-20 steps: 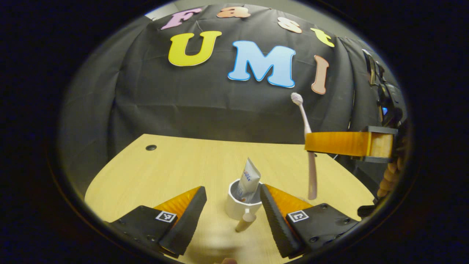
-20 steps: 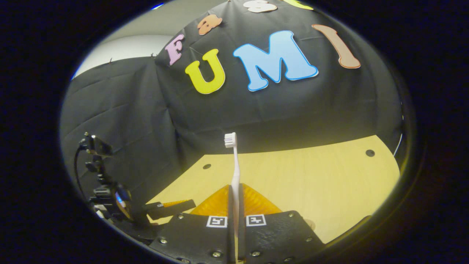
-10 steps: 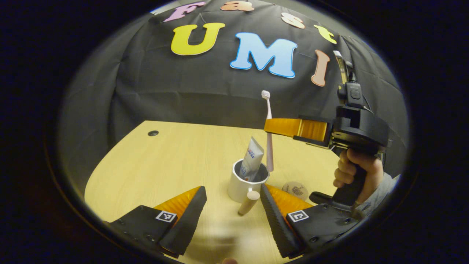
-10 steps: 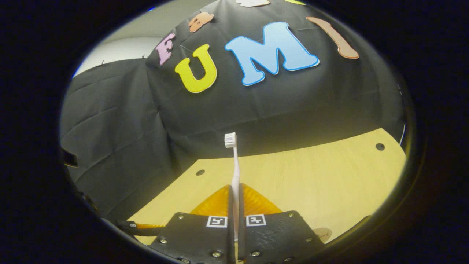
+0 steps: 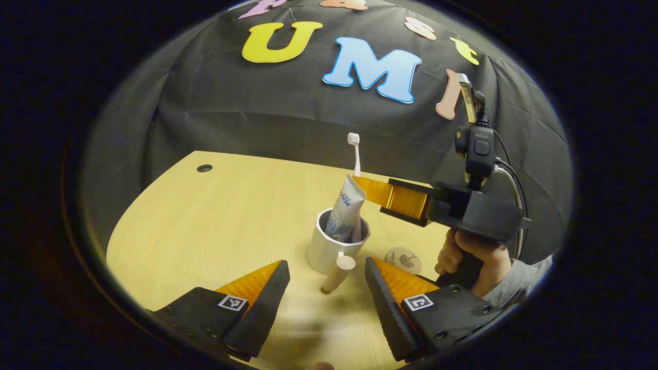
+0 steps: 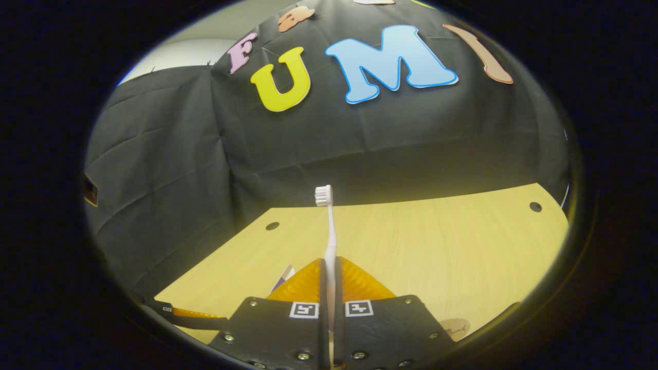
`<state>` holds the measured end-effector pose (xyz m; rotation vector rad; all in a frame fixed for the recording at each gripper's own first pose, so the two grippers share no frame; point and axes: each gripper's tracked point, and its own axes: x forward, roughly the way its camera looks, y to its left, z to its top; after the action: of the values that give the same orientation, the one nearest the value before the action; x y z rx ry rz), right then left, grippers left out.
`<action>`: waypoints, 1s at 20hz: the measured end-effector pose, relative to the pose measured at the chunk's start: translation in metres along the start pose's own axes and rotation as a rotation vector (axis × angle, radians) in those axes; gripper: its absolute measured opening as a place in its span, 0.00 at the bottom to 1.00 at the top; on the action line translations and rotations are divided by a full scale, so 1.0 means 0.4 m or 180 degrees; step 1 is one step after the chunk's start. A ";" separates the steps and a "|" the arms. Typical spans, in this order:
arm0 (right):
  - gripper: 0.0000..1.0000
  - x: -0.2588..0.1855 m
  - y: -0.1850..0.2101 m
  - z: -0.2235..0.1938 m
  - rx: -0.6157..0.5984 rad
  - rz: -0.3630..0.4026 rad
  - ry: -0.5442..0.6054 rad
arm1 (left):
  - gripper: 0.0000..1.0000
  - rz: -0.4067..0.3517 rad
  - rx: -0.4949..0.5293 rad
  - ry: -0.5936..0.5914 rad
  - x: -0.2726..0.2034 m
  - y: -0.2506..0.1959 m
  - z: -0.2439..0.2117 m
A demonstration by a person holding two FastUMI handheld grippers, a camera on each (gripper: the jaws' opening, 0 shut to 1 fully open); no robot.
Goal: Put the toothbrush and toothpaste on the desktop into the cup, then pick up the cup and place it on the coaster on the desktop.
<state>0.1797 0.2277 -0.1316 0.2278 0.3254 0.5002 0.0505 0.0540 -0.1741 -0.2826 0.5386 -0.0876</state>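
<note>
White-and-blue toothpaste tube (image 5: 345, 208): blue print, too small to read; square black-and-white coded markers (image 5: 418, 302) on the tool bodies; round tan coaster (image 5: 403, 259): dark motif, illegible.

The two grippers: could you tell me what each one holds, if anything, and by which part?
The right gripper is shut on the toothbrush, gripping its handle about midway, bristles up. The left gripper is open and holds nothing.

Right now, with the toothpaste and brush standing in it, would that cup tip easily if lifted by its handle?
Probably a little. The cup looks squat and rigid, so it should sit steady. The toothpaste and toothbrush rise well above its rim, leaning, so they may shift. The handle sticks out to one side, so a grip there could let it swing.
</note>
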 end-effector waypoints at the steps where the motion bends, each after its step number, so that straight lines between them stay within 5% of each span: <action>1: 0.05 -0.003 0.001 -0.002 -0.0016 -0.0016 0.0006 | 0.95 0.0001 0.0006 0.0006 0.002 0.001 -0.002; 5: 0.14 -0.022 0.003 -0.025 -0.0037 0.0016 0.0120 | 0.96 -0.0003 0.0005 0.0036 0.010 0.000 -0.004; 9: 0.69 -0.042 -0.003 -0.018 0.0013 0.0008 0.0108 | 0.95 -0.0019 -0.0002 0.0054 0.010 -0.012 -0.007; 11: 0.88 -0.055 -0.012 -0.009 0.0038 -0.0033 0.0073 | 0.92 -0.0018 -0.0003 0.0067 0.011 -0.016 -0.012; 13: 0.88 -0.070 -0.020 0.014 0.0067 -0.0052 0.0018 | 0.90 -0.0017 -0.0008 0.0081 0.013 -0.020 -0.015; 14: 0.80 -0.076 -0.025 0.022 0.0087 -0.0064 -0.0004 | 0.95 -0.0015 -0.0012 0.0092 0.016 -0.024 -0.015; 15: 0.88 -0.086 -0.029 0.033 0.0108 -0.0068 -0.0025 | 0.90 -0.0012 -0.0010 0.0102 0.018 -0.026 -0.018; 20: 0.88 -0.153 -0.069 0.076 0.0128 -0.0166 -0.0113 | 0.90 0.0033 -0.0025 0.0220 0.048 -0.034 -0.029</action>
<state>0.1520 0.1694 -0.0963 0.2661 0.3062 0.4380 0.0607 0.0352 -0.1891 -0.2852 0.6092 -0.0853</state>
